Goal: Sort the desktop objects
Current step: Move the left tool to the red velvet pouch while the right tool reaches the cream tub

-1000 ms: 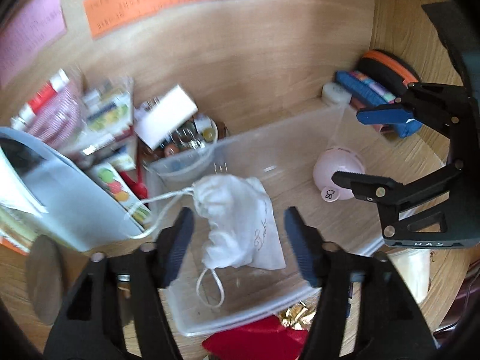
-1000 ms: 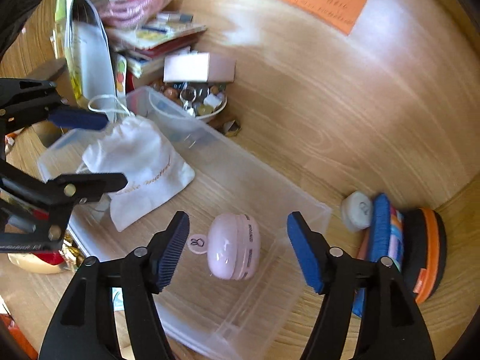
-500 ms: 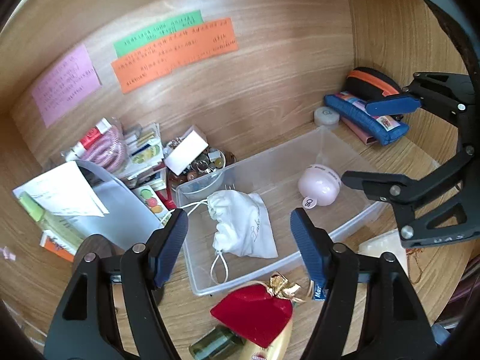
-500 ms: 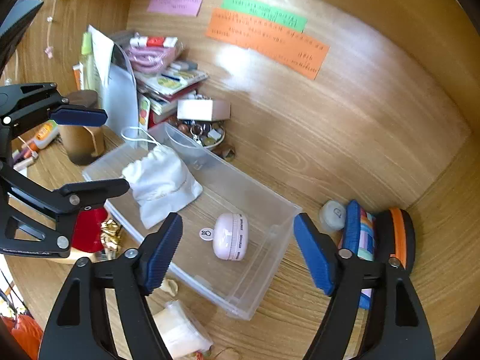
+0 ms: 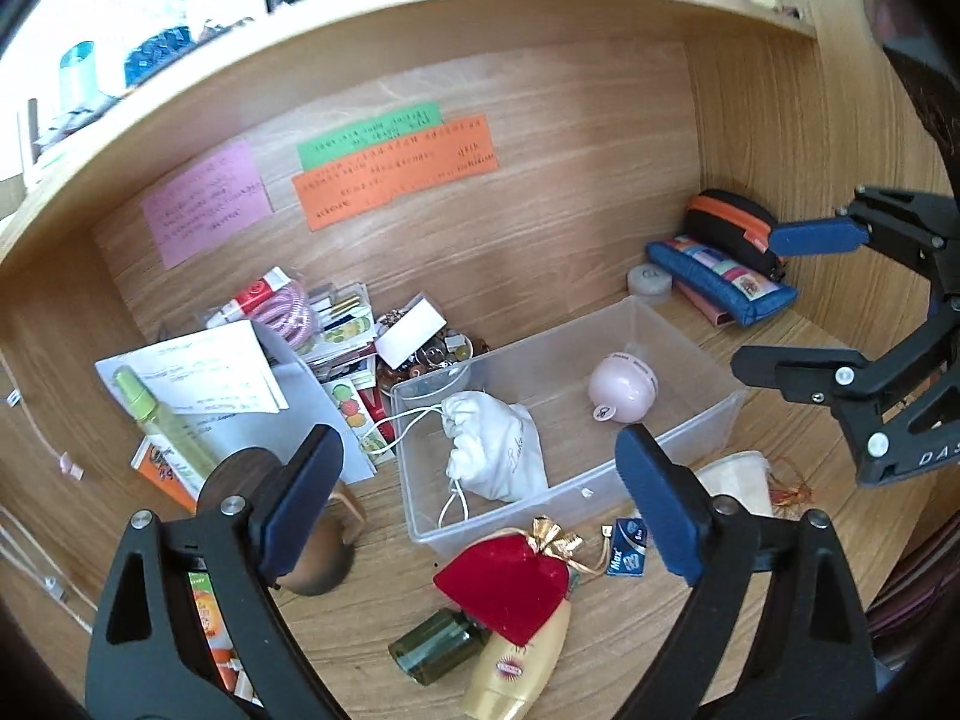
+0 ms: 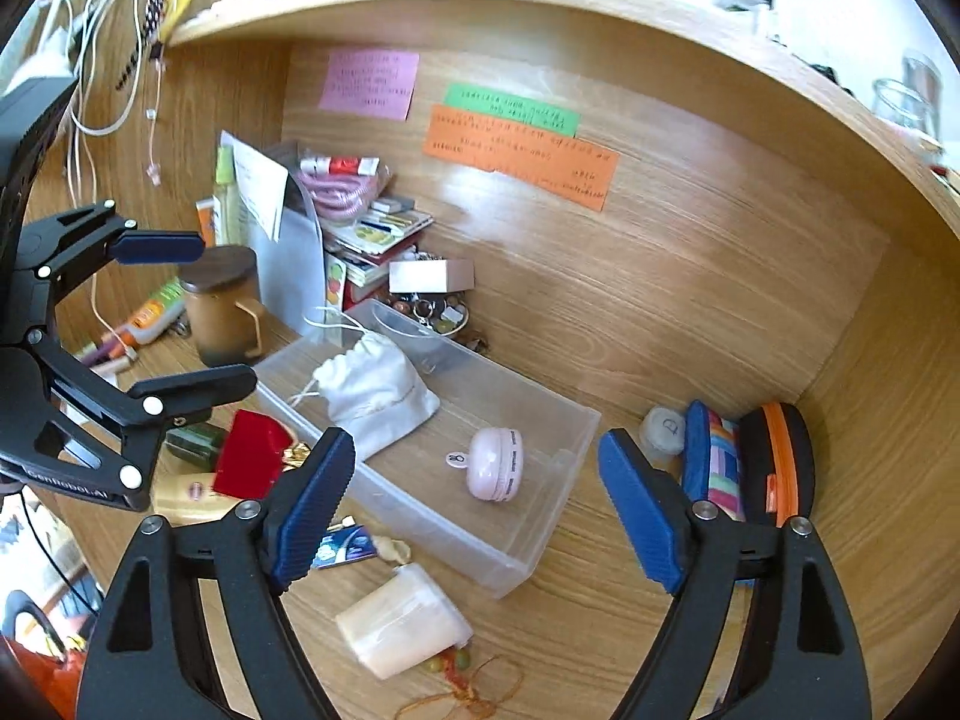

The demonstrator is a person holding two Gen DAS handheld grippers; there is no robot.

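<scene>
A clear plastic bin (image 5: 684, 438) (image 6: 540, 540) sits on the wooden desk. In it lie a white drawstring pouch (image 5: 498, 450) (image 6: 375, 390) and a round pink case (image 5: 621, 387) (image 6: 495, 462). My left gripper (image 5: 480, 501) is open and empty, raised above the bin's near side. My right gripper (image 6: 474, 504) is open and empty, raised above the bin's right half. In front of the bin lie a red velvet pouch (image 5: 504, 585) (image 6: 249, 462), a yellow bottle (image 5: 516, 666), a dark green bottle (image 5: 435, 645), a small blue packet (image 5: 627, 555) and a cream pouch (image 6: 402, 618).
Pencil cases (image 5: 720, 267) (image 6: 744, 462) and a small white jar (image 6: 663, 429) lie at the right wall. A pile of books, papers and a bowl of trinkets (image 5: 429, 354) stands at the back left. A brown mug (image 6: 219, 312) stands left of the bin.
Both grippers have pulled back and up from the bin, open and empty. The white pouch and pink case stay in the bin. More of the desk and shelf shows now.
</scene>
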